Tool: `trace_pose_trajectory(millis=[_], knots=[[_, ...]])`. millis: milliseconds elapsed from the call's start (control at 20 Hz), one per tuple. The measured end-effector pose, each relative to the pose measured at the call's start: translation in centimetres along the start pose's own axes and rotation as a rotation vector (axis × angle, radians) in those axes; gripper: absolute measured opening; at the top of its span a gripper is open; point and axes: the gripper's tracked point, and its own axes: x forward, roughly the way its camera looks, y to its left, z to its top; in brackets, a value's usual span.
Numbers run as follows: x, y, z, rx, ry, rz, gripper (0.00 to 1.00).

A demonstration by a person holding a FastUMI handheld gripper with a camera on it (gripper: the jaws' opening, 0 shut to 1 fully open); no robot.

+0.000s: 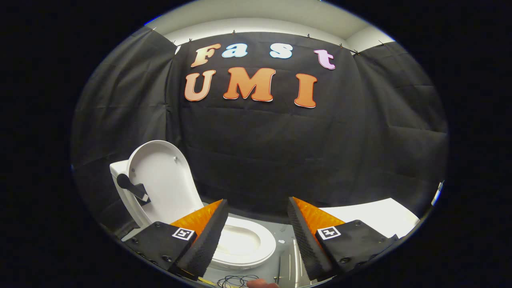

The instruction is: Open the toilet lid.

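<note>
The handheld gripper (258, 224) hangs with its two fingers spread wide apart and nothing between them or touching them. Ahead of the left finger and off to its left side, the white oval plastic toilet lid (164, 180) stands upright, leaning back against the white ceramic cistern (119, 172), its underside facing the gripper. A black lever-shaped handle (132, 187) sticks out near the lid's left edge, though I cannot tell what it is fixed to. Just beyond the left finger, partly hidden by it, lies the white ring-shaped toilet seat (250, 244), down on the bowl. A flat white panel (380, 218) sits beyond the right finger, and a loose coil of thin black wire (236, 281) lies on the grey floor (286, 244) below the fingers.

By the look of things the lid is already fully raised, so the job seems done. What matters now, I reckon, is to draw the gripper clear without brushing the lid's edge, since a nudge could tip it forward again.
</note>
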Motion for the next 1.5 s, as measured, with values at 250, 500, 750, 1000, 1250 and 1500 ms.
trace_pose_trajectory(millis=[250,500,750,1000,1250,1500], knots=[[-1.5,-1.7,-3.0,0.015,0.009,-0.008,0.96],[-1.8,-3.1,-5.7,0.029,0.029,-0.046,0.96],[-1.8,-5.2,-5.8,0.091,0.009,-0.109,0.96],[-1.8,-6.2,-5.3,0.107,-0.019,-0.148,0.96],[-1.8,-5.9,-5.3,0.105,-0.020,-0.144,0.96],[-1.9,-5.9,-5.2,0.105,-0.019,-0.145,0.96]])
